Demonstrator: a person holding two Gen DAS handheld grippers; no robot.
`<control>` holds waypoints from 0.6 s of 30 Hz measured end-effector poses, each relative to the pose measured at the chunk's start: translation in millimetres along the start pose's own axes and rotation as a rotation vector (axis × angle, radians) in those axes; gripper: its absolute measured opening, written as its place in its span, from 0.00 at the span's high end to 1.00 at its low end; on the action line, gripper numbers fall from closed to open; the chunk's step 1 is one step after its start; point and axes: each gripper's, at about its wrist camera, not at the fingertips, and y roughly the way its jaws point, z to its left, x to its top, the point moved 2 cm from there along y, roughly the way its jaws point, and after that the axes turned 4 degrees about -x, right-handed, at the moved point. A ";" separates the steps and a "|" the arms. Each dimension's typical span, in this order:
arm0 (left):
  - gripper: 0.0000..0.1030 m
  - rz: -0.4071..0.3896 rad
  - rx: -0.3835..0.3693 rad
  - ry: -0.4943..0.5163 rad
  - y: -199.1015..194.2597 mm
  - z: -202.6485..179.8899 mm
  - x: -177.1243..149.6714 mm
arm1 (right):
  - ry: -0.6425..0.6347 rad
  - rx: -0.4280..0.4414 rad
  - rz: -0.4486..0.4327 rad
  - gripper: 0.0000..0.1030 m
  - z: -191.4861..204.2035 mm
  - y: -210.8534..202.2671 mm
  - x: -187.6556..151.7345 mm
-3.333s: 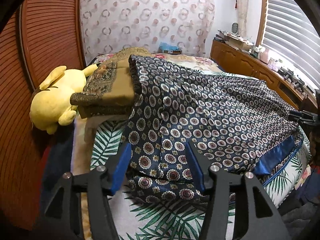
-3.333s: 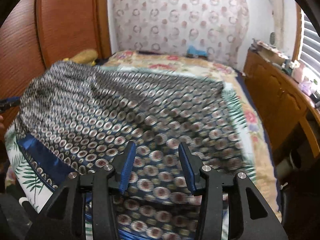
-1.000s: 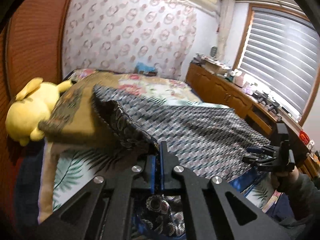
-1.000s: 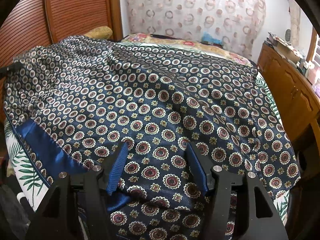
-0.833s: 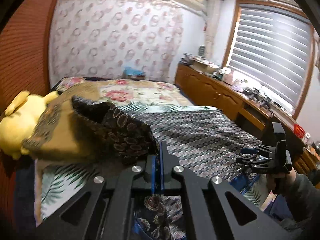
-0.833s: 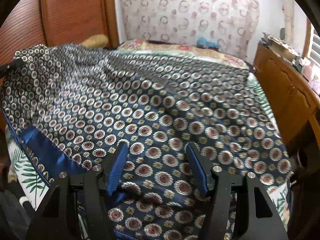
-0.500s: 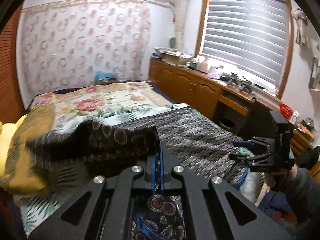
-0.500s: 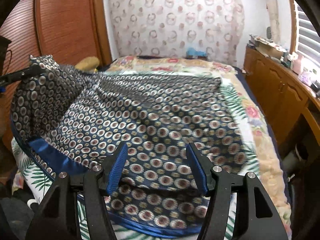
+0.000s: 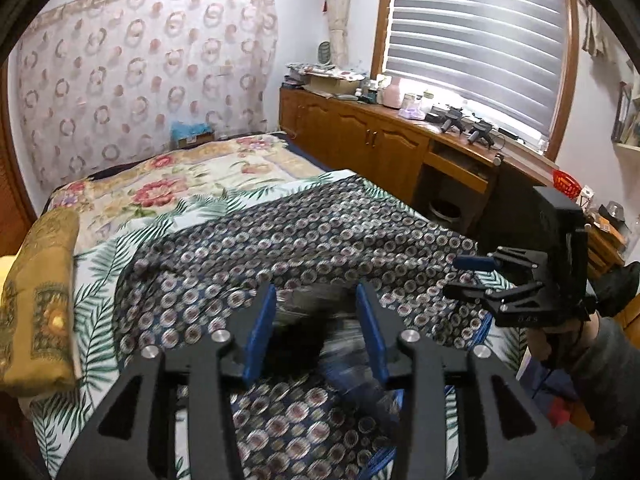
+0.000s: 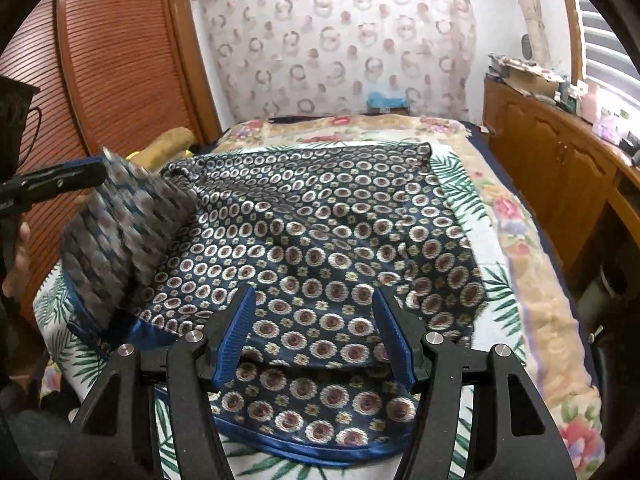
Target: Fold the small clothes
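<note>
Releasing folded corner | left gripper (image 9: 316,330) jaws opening, patterned cloth (image 10: 320,240) slipping free | right gripper (image 10: 316,338) unclenched, empty | lift clear, avoid snagging the fold

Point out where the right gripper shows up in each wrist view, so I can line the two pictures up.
Left wrist view: the right gripper sits at the right edge, mid-height, held in a hand, its fingers reaching left over the navy patterned cloth.
Right wrist view: its own two blue-padded fingers rise from the bottom centre, standing open over the same cloth.
Shared landmark: the blue box against the curtain at the bed's far end.
</note>
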 end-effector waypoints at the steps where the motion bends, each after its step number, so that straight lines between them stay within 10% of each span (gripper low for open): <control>1: 0.55 0.003 -0.006 -0.010 -3.5 3.1 -3.4 | -0.003 0.006 -0.001 0.40 2.9 1.4 1.6; 18: 0.47 0.010 0.157 -0.142 -20.6 57.0 -74.7 | -0.153 0.079 0.053 0.40 67.4 31.2 9.7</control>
